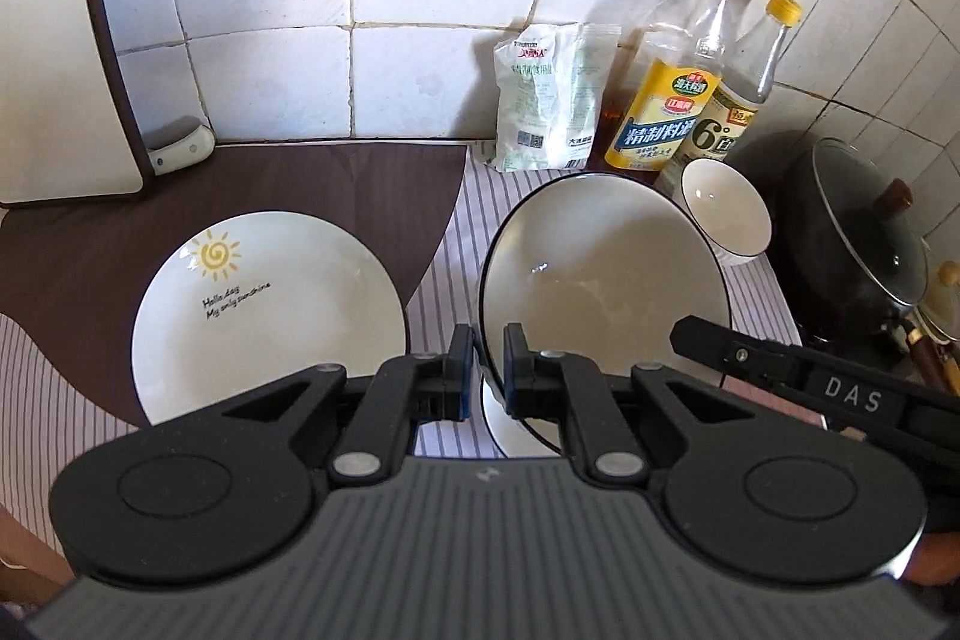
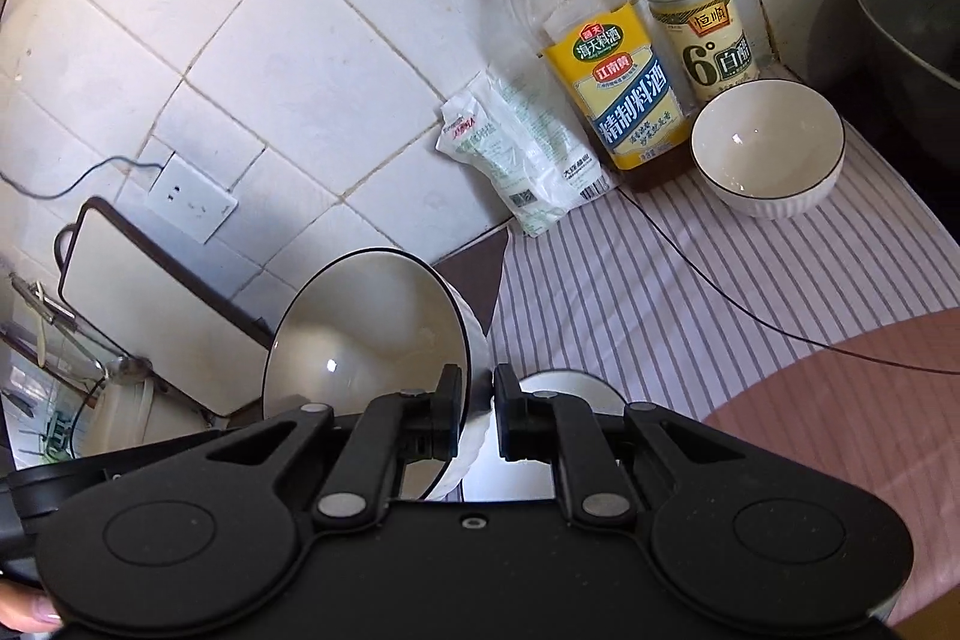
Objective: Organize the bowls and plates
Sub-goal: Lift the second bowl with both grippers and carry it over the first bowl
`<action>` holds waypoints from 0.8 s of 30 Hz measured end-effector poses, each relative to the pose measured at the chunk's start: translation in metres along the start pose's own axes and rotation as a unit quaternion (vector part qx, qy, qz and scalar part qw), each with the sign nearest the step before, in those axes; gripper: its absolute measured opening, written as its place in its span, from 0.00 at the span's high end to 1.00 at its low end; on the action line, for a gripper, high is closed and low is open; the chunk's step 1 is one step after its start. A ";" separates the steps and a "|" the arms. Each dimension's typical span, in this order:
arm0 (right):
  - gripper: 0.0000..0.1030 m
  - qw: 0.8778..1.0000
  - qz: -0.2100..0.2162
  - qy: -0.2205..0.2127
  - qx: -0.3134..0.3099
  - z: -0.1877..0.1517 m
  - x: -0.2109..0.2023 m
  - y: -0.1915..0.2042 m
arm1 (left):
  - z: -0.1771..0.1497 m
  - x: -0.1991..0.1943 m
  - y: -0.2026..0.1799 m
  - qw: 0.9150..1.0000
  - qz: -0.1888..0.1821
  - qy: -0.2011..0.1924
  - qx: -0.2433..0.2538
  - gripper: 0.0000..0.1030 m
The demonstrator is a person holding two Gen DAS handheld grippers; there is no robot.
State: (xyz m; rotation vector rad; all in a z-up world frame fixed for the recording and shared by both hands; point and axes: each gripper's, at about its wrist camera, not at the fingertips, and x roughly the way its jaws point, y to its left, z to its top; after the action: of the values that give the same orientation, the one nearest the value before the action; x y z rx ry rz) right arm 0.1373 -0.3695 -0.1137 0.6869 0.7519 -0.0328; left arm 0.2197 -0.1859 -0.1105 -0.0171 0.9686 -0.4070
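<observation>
A kitchen desk mid-tidy: the left gripper (image 1: 485, 364) lifts a black-rimmed plate (image 1: 606, 280) by its near edge, jaws clamped on the rim, so the dish tilts up and shows its face to the camera. The edge grip probably suits a thin rim that leaves little else to pinch. Below it, at 6 o'clock, another black-rimmed dish (image 1: 510, 430) lies on the striped cloth (image 1: 444, 268); whether it is a plate or a bowl cannot be told from here.

At 9 o'clock of the lifted plate, a sun plate (image 1: 270, 316) lies flat on the brown mat (image 1: 90, 280), apparently the start of a plate pile.

The right gripper (image 2: 478, 418) carries a bowl (image 2: 366, 340) the same way, jaws clamped on the wall at its rim, the bowl tipped on its side with its mouth toward 10 o'clock. A white dish (image 2: 576, 388) sits just beyond the jaws at 1 o'clock.

A second bowl (image 2: 768, 148) stands upright on the cloth at 1 o'clock, just before the two bottles (image 2: 618, 88) and a packet (image 2: 522, 160) leaning on the tiled wall, likely the stack the held bowl is bound for. A pot (image 1: 864, 244) waits at 3 o'clock in the left view.
</observation>
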 end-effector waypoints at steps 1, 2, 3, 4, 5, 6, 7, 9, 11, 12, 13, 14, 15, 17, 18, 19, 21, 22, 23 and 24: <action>0.85 1.000 0.004 0.000 0.001 -0.001 -0.002 0.000 | -0.001 -0.003 0.003 1.000 -0.001 0.001 -0.002 0.92; 0.85 1.000 0.008 0.001 0.002 -0.003 -0.003 0.001 | -0.002 -0.005 0.005 1.000 -0.004 0.001 -0.004 0.92; 0.85 1.000 0.011 0.003 0.003 -0.005 -0.004 0.002 | -0.003 -0.007 0.007 1.000 -0.005 0.001 -0.005 0.92; 0.85 1.000 0.013 0.004 0.002 -0.007 -0.005 0.003 | -0.005 -0.009 0.007 1.000 -0.005 0.001 -0.004 0.92; 0.85 1.000 0.014 0.006 0.001 -0.008 -0.005 0.004 | -0.007 -0.010 0.007 1.000 -0.004 0.000 -0.004 0.92; 0.85 1.000 0.015 0.007 0.001 -0.010 -0.005 0.004 | -0.009 -0.010 0.007 1.000 -0.003 0.001 -0.004 0.92; 0.85 1.000 0.015 0.008 0.001 -0.011 -0.006 0.004 | -0.011 -0.010 0.006 1.000 -0.003 0.002 -0.004 0.92; 0.85 1.000 0.012 0.010 -0.002 -0.013 -0.007 0.003 | -0.016 -0.007 0.006 1.000 -0.006 0.009 -0.009 0.92; 0.85 1.000 0.004 0.011 -0.006 -0.015 -0.008 0.001 | -0.021 -0.002 0.005 1.000 -0.010 0.018 -0.012 0.92; 0.85 1.000 0.001 0.012 -0.010 -0.016 -0.008 0.000 | -0.023 0.002 0.005 1.000 -0.011 0.023 -0.012 0.92; 0.85 1.000 -0.003 0.011 -0.015 -0.018 -0.009 -0.001 | -0.026 0.005 0.003 1.000 -0.012 0.026 -0.012 0.92; 0.85 1.000 -0.006 0.009 -0.020 -0.020 -0.009 -0.003 | -0.028 0.009 0.003 0.999 -0.012 0.029 -0.012 0.92; 0.85 1.000 -0.009 0.009 -0.021 -0.021 -0.008 -0.005 | -0.030 0.013 0.002 0.999 -0.012 0.034 -0.012 0.92; 0.85 1.000 -0.015 0.012 -0.017 -0.024 -0.006 -0.011 | -0.033 0.021 0.001 0.999 -0.013 0.044 -0.015 0.92; 0.85 1.000 -0.019 0.013 -0.016 -0.025 -0.004 -0.013 | -0.034 0.025 0.001 0.999 -0.015 0.047 -0.017 0.92; 0.85 1.000 -0.022 0.015 -0.014 -0.026 -0.002 -0.016 | -0.036 0.029 0.001 0.998 -0.016 0.051 -0.018 0.92; 0.85 0.999 -0.028 0.017 -0.011 -0.028 0.001 -0.020 | -0.037 0.035 0.001 0.998 -0.021 0.054 -0.020 0.92; 0.85 0.999 -0.031 0.017 -0.011 -0.029 0.003 -0.022 | -0.037 0.038 0.001 0.998 -0.021 0.054 -0.019 0.92; 0.85 0.999 -0.035 0.018 -0.012 -0.030 0.005 -0.024 | -0.037 0.042 0.000 0.998 -0.021 0.056 -0.018 0.92; 0.85 0.999 -0.039 0.018 -0.014 -0.031 0.007 -0.025 | -0.038 0.044 -0.001 0.998 -0.021 0.056 -0.016 0.92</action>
State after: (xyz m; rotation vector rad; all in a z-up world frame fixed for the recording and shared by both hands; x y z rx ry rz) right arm 0.1168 -0.3696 -0.1478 0.6314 0.8128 -0.0815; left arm 0.2111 -0.1955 -0.1671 -0.0447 1.0866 -0.4342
